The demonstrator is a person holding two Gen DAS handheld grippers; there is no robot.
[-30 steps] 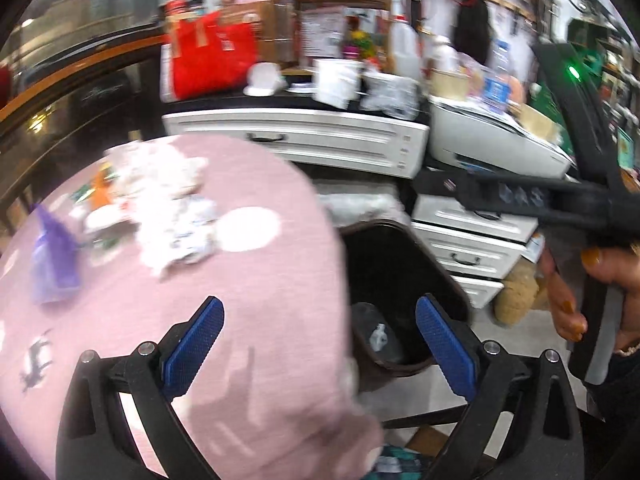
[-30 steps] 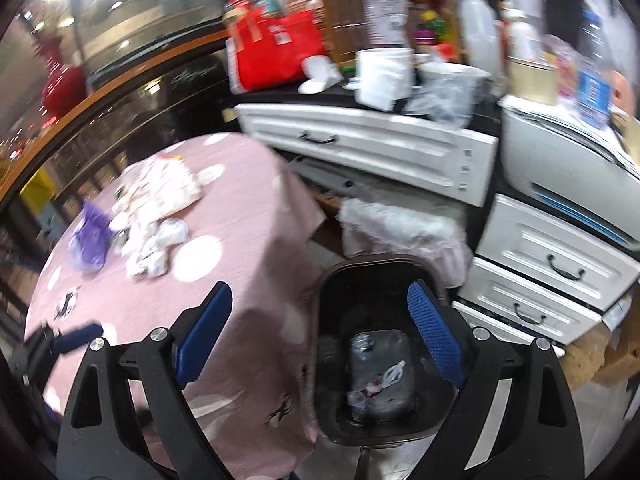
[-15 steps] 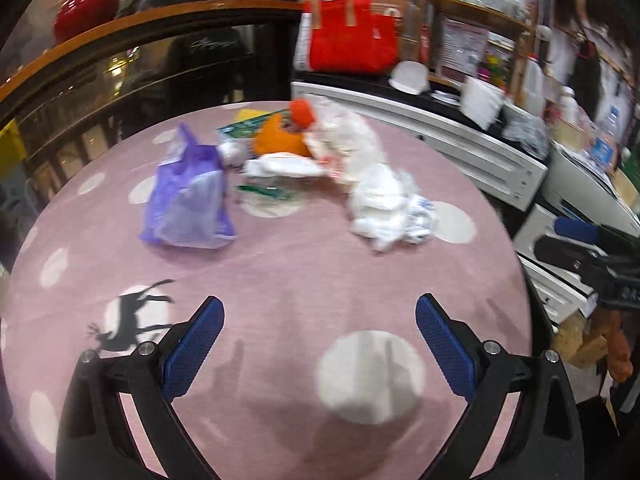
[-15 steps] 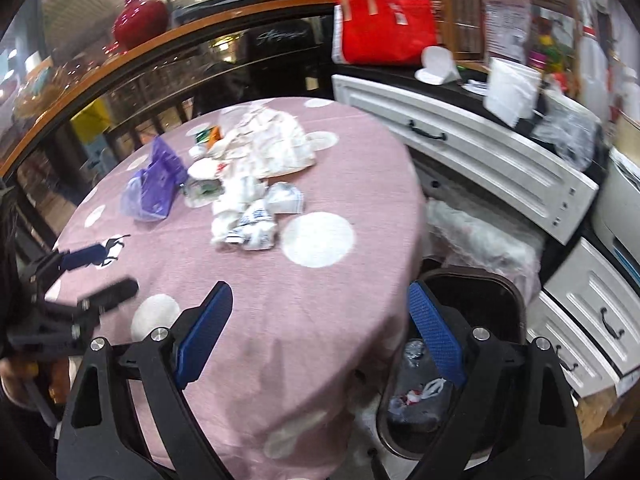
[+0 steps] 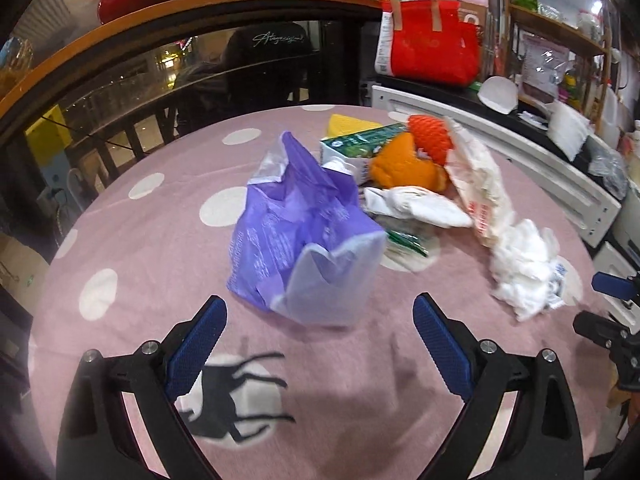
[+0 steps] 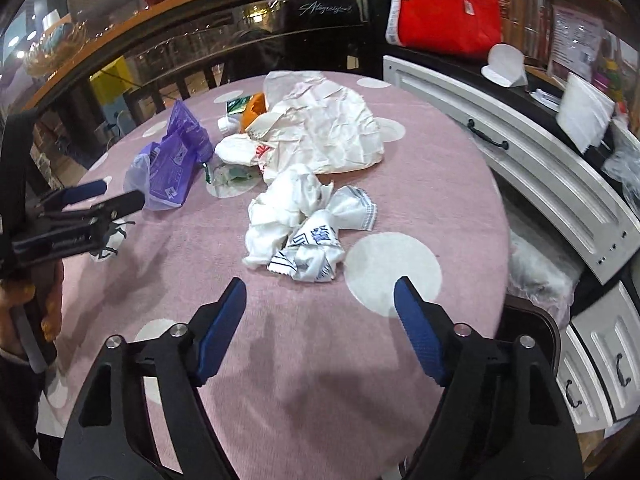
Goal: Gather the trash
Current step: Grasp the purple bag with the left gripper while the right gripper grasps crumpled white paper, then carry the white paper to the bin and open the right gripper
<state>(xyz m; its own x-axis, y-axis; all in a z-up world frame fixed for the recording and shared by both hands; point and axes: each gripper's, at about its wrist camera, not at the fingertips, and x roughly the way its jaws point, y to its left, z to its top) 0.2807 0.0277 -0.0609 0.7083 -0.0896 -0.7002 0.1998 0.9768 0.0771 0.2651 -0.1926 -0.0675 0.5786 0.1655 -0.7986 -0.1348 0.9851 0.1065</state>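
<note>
Both tongs, left and right, hang apart, right's just narrowing on nothing — best centre over purple bag and wrappers before squeezing.

My tongs: black frames, blue ribbed pads. Tablecloth is dusty pink with white polka dots plus a black deer silhouette. Trash on it: purple plastic bag with white print, orange peel, red-orange foam net, green-and-white carton, white crumpled tissue, white wrapper with blue print, cream paper bag. Behind the table: red tote, white drawers with black handles.
</note>
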